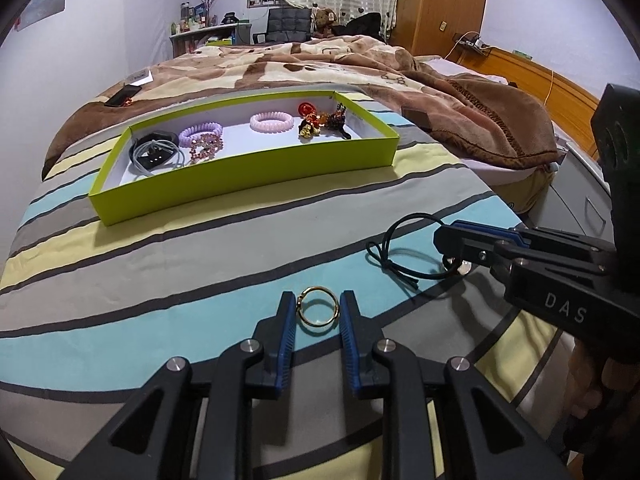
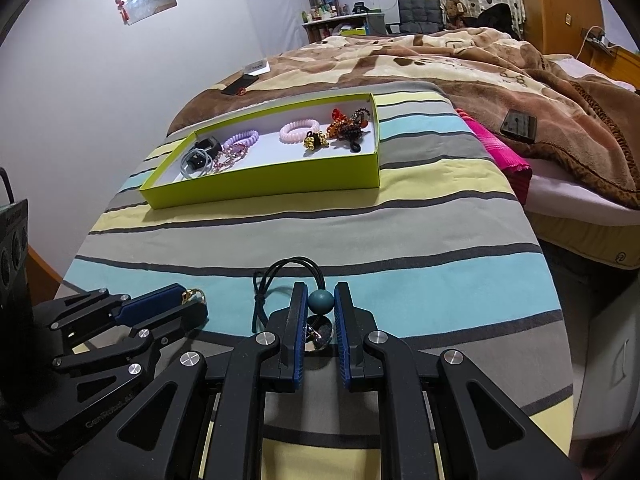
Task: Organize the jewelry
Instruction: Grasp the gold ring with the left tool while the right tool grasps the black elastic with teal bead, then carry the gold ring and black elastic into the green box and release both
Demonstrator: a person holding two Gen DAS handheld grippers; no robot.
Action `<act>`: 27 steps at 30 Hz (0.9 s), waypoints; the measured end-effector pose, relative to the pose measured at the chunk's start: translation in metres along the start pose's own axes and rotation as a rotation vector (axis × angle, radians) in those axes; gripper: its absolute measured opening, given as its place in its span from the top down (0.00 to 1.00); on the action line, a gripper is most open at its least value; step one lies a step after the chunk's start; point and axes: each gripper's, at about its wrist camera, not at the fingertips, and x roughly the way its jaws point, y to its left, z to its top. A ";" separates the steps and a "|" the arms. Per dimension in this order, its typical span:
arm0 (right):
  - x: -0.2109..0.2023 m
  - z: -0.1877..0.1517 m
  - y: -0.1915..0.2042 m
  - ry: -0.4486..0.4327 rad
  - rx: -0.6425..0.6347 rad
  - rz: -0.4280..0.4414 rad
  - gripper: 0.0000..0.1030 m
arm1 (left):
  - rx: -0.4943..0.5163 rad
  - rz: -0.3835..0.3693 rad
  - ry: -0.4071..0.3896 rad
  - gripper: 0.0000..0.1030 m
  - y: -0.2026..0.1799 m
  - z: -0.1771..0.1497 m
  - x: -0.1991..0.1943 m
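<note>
A bed covered by a striped sheet (image 1: pixel 200 280) in teal, grey and pale yellow fills both wrist views. In the left wrist view, the left hand-held gripper (image 1: pixel 318 312) sits at six o'clock, its blue-padded jaws partly open around a gold ring (image 1: pixel 318 310) lying on the sheet; whether the pads touch it is unclear. At three o'clock, the right hand-held gripper (image 2: pixel 321 304) is nearly closed, its pads clamping a teal bead (image 2: pixel 320 302) attached to a black cord hair tie (image 1: pixel 400 252). At eleven o'clock lies a lime-green tray (image 1: pixel 248 172) holding pink and lilac coil bracelets, beaded pieces and a grey cord.
</note>
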 end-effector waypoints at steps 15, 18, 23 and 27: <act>-0.017 0.008 0.016 -0.048 -0.028 0.019 0.87 | -0.045 0.013 -0.078 0.77 0.016 0.006 -0.028; -0.021 0.011 0.020 -0.061 -0.037 0.026 0.87 | -0.052 0.017 -0.091 0.77 0.020 0.008 -0.032; -0.024 0.018 0.025 -0.081 -0.050 0.035 0.87 | -0.063 0.025 -0.120 0.77 0.031 0.014 -0.041; -0.027 0.026 0.029 -0.100 -0.057 0.046 0.87 | -0.066 0.035 -0.146 0.77 0.036 0.021 -0.048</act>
